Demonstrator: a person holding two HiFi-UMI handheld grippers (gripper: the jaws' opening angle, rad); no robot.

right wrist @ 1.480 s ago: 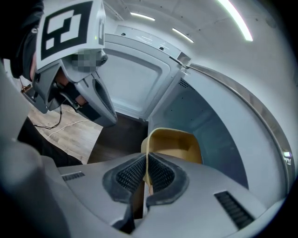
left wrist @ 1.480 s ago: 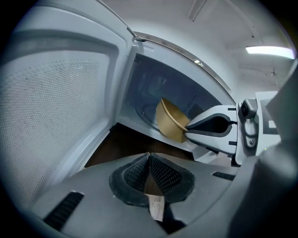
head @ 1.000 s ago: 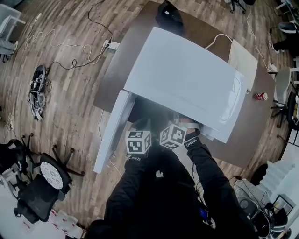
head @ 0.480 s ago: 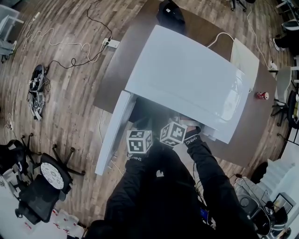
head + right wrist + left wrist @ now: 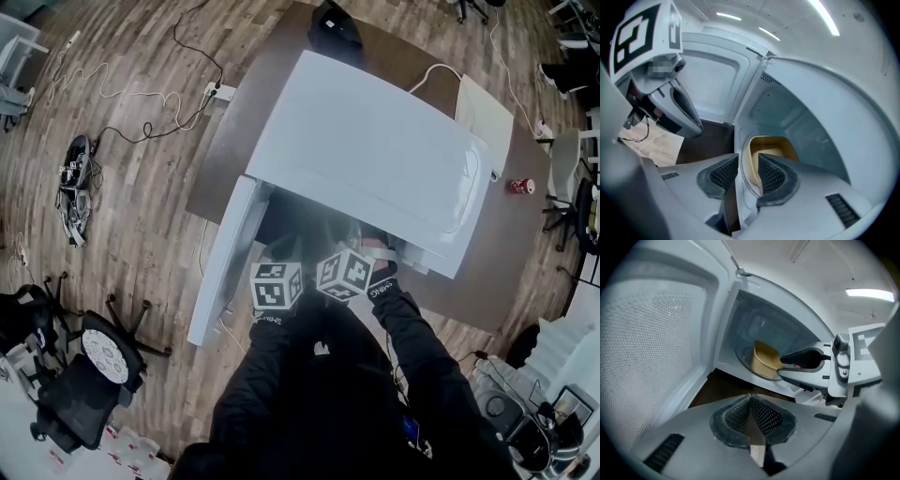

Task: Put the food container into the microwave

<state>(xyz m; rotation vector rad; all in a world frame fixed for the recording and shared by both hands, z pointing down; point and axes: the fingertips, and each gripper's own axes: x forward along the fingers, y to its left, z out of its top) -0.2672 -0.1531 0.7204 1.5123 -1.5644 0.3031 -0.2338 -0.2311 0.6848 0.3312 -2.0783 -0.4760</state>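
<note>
The white microwave [image 5: 375, 155] stands on a brown table [image 5: 230, 141] with its door [image 5: 223, 267] swung open to the left. Inside, a tan food container [image 5: 764, 361] rests on the glass turntable [image 5: 743, 363]. My right gripper [image 5: 746, 171] reaches into the opening with its jaws apart. The container's [image 5: 774, 146] near wall shows in the gap between them. My left gripper [image 5: 751, 416] is shut on nothing and hangs in front of the opening, left of the right gripper [image 5: 806, 363]. In the head view only the two marker cubes [image 5: 277, 284] show; the fingertips are hidden.
A red can [image 5: 518, 186] and a pale board [image 5: 485, 112] lie on the table's right end, and a black bag [image 5: 337, 28] sits at its far edge. Cables and a power strip [image 5: 218, 91] run over the wooden floor. An office chair [image 5: 94, 361] stands at lower left.
Both grippers stay at the microwave's opening; only the head view has shifted slightly.
</note>
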